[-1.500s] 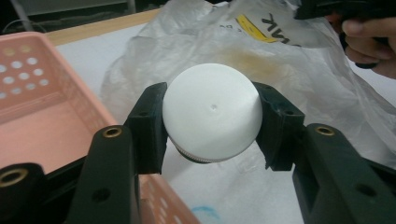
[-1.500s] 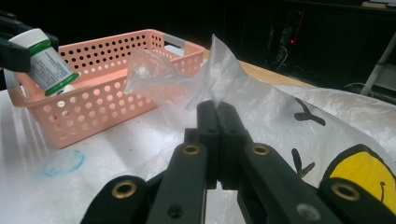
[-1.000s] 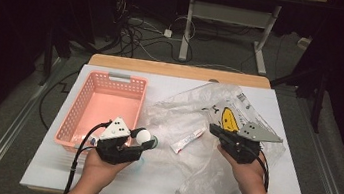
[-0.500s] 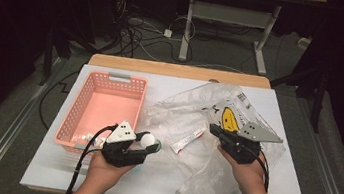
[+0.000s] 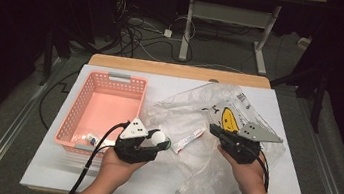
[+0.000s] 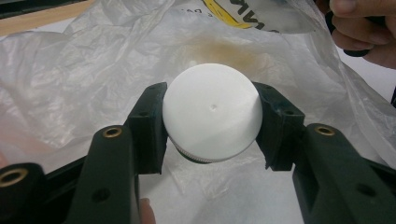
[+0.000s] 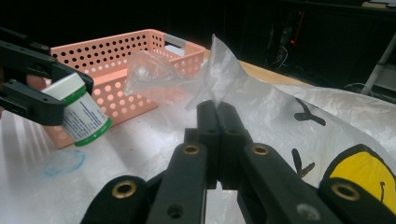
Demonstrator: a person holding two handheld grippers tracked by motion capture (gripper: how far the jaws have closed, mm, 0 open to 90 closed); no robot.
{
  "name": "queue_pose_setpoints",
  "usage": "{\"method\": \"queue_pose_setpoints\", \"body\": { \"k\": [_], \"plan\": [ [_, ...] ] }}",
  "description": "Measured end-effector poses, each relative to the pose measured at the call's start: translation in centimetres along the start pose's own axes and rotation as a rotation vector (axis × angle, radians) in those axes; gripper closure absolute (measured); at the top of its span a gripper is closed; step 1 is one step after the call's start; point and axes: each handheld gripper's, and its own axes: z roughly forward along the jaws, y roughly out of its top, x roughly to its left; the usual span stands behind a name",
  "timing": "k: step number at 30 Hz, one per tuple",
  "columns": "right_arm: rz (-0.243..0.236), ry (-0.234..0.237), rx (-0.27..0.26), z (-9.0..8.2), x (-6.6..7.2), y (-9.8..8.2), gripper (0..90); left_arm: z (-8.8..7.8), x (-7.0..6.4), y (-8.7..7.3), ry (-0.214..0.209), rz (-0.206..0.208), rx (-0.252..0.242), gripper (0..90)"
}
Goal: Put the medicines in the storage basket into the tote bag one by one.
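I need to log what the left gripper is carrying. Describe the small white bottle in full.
The bottle is a small round plastic container with a smooth white cap, ribbed at its lower edge, a white printed label and green bands at both ends of the label. The left gripper is shut on its cap from both sides and holds it tilted above the white table, between the pink basket and the clear plastic bag.

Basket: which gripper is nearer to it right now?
Left. The left gripper, holding the bottle, is just beside the basket. The right gripper pinches the bag farther off.
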Motion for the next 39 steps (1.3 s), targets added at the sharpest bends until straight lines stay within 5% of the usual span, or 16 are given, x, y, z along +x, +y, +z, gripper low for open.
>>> {"method": "queue_pose_setpoints", "body": {
  "k": [39],
  "plan": [
    [-0.002,-0.004,-0.014,-0.1,-0.1,0.1,90.0,7.8,-1.8,2.6,-0.041,0.044,0.036,48.3]
  ]
}}
